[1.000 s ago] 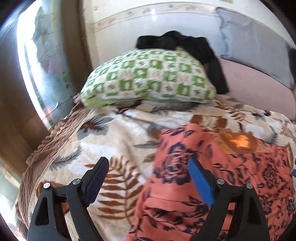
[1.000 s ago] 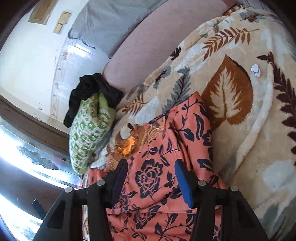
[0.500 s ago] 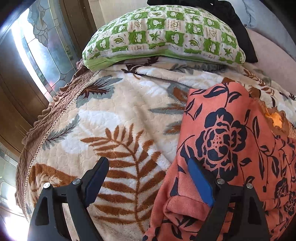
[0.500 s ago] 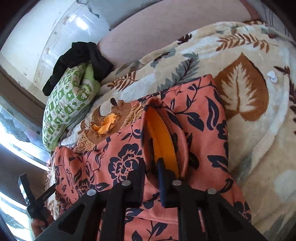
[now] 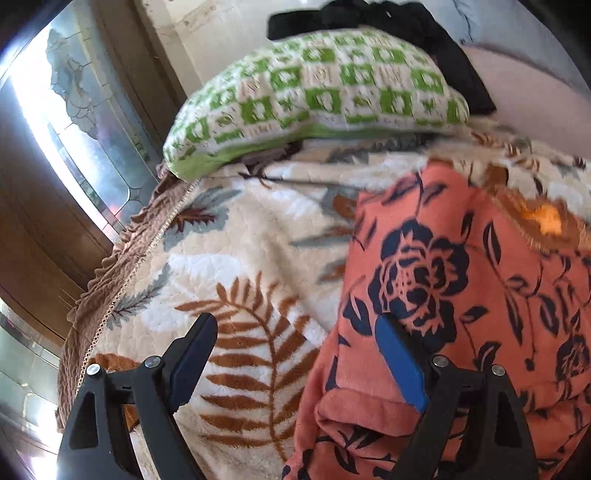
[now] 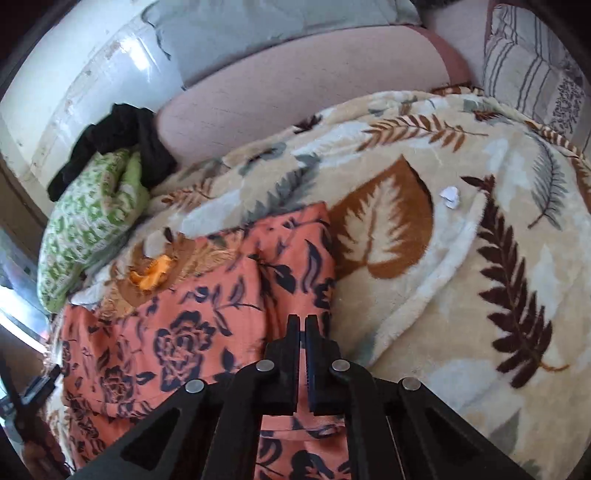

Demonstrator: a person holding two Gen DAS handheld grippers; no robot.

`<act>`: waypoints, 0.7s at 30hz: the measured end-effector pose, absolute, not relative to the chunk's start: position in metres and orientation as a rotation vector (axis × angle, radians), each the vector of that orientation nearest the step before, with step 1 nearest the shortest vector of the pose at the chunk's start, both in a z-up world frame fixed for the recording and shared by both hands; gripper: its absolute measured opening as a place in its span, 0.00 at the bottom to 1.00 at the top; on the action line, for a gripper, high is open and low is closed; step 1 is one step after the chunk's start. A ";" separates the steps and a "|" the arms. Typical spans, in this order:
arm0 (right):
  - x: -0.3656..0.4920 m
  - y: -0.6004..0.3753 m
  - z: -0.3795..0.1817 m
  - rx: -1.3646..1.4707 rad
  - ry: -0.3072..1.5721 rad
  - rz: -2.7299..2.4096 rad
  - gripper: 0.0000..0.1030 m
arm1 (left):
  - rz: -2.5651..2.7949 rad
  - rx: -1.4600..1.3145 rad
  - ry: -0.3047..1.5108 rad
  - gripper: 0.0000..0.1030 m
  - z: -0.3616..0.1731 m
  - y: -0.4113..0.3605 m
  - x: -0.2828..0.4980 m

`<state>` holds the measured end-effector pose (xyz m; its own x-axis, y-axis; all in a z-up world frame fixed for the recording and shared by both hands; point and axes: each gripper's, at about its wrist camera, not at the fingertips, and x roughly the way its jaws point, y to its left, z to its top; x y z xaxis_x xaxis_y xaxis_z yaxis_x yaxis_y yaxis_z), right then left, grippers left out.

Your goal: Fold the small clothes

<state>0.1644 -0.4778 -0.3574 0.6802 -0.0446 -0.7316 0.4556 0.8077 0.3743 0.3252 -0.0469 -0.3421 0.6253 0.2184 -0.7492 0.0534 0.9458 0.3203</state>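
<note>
An orange garment with dark blue flowers (image 5: 461, 295) lies on a leaf-patterned blanket (image 5: 240, 280). It also shows in the right wrist view (image 6: 207, 325). My left gripper (image 5: 295, 350) is open over the garment's left edge, one finger above the blanket and one above the cloth. My right gripper (image 6: 303, 325) is shut on the garment's right edge, with cloth pinched between the jaws. An embroidered neckline with orange lining (image 6: 155, 273) lies at the garment's far end.
A green checked pillow (image 5: 314, 96) with black clothing (image 5: 388, 22) on it lies at the head of the bed. A pink headboard cushion (image 6: 295, 96) and a striped pillow (image 6: 532, 77) sit behind. A window (image 5: 74, 122) is at the left. A white paper scrap (image 6: 450, 195) lies on the blanket.
My right gripper closed on the garment's right edge, lifted a fold showing orange lining, then moved so the cloth lies flatter. My left gripper stayed open and shifted slightly.
</note>
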 end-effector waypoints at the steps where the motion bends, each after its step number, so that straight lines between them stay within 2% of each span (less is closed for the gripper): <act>1: 0.165 -0.468 -0.349 0.561 0.743 -0.254 0.07 | 0.103 0.389 0.913 0.85 -0.352 -0.053 0.325; 4: 0.180 -0.434 -0.346 0.527 0.778 -0.132 0.07 | 0.118 0.474 0.842 0.85 -0.344 -0.066 0.316; 7: 0.205 -0.415 -0.392 0.491 1.042 -0.095 0.08 | 0.059 0.432 0.778 0.85 -0.331 -0.073 0.307; 8: 0.201 -0.416 -0.389 0.502 0.984 -0.104 0.06 | 0.044 0.438 0.752 0.85 -0.327 -0.077 0.302; 11: 0.197 -0.422 -0.371 0.576 0.960 -0.061 0.07 | -0.025 0.429 0.679 0.85 -0.313 -0.094 0.289; 15: 0.188 -0.417 -0.350 0.517 0.854 -0.103 0.07 | -0.117 0.345 0.695 0.85 -0.298 -0.111 0.281; 21: 0.200 -0.423 -0.385 0.535 0.987 -0.164 0.07 | -0.160 0.327 0.697 0.85 -0.295 -0.125 0.271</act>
<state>0.2005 -0.4228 -0.3853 0.5511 0.1059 -0.8277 0.3680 0.8594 0.3549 0.2713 -0.1251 -0.2947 0.7571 -0.0355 -0.6523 0.2521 0.9370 0.2417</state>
